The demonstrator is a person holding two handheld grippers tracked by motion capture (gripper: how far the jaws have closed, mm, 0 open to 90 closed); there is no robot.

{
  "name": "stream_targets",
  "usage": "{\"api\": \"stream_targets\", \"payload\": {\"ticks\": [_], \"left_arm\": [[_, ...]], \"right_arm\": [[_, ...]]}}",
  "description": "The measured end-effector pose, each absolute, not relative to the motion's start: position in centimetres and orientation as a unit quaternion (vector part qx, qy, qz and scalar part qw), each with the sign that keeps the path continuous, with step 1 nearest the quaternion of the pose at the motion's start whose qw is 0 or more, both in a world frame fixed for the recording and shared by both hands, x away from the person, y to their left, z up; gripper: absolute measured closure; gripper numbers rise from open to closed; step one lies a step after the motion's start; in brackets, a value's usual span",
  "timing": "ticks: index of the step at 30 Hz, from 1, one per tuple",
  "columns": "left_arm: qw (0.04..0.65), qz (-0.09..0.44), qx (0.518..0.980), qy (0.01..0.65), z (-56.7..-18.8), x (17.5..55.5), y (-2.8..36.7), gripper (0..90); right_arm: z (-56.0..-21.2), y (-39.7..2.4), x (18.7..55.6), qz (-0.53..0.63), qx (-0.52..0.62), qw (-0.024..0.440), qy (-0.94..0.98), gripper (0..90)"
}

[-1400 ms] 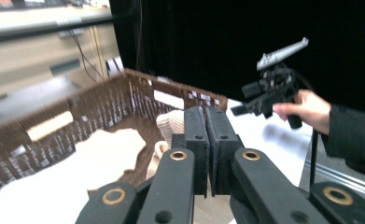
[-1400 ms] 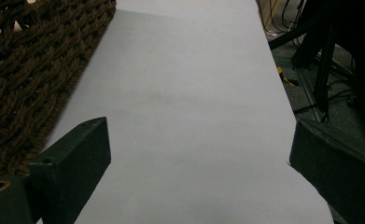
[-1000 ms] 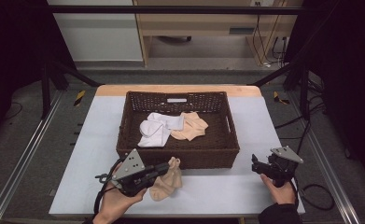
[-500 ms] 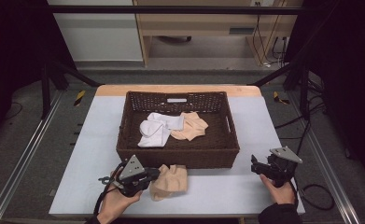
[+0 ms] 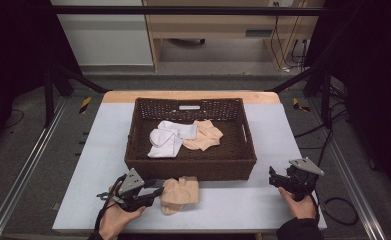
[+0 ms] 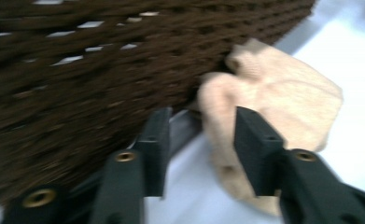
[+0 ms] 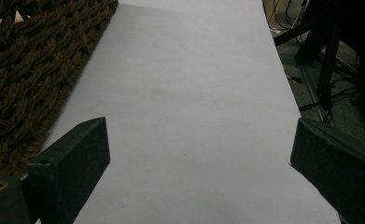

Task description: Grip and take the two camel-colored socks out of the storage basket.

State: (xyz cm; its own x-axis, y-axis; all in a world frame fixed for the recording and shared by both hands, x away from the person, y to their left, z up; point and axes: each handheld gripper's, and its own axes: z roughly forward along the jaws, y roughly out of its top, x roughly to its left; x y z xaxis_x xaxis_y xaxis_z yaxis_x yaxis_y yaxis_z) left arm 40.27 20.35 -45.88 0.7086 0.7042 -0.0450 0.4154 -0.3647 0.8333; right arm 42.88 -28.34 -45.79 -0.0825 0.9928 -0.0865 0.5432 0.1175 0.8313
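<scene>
Table (image 5: pixel 98 150) w/ pale grey top carries everything, wooden edge along its far side. Basket (image 5: pixel 190 167) of dark brown wicker sits mid-table, rectangular, near wall facing the person. Inside it: white socks (image 5: pixel 168 137) bunched at left-centre, touching a beige sock (image 5: pixel 205 136) to their right.

Second beige sock (image 5: pixel 180 194) lies crumpled on the tabletop outside the basket, just in front of the near wall (in the left gripper view (image 6: pixel 273 107) it butts against the wicker). Left gripper (image 5: pixel 155 191) is low at the table's near-left, pointing at this sock's left edge; its jaws have just been opening and stand apart, one on the bare side, the other over the sock's edge, pads not pressing the fabric, so the sock is released.

Right gripper (image 5: pixel 274 176) held at near-right, well apart from the sock, jaws spread wide over bare tabletop (right gripper view (image 7: pixel 199 154)), w/ nothing between them.
</scene>
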Motion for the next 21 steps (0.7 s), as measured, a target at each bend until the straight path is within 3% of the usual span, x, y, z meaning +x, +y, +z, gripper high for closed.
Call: {"api": "stream_targets", "payload": {"ticks": [5, 21], "left_arm": [[0.443, 0.178, 0.796, 0.372, -46.5, 40.1, 22.7, 44.6], [0.424, 0.237, 0.752, 0.445, -47.1, 40.6, 28.0, 35.5]], "right_arm": [[-45.8, -28.4, 42.9, 0.323, 0.583, 0.347, 0.660, 4.9], [-45.8, -28.4, 42.8, 0.323, 0.582, 0.343, 0.662, 4.6]]}}
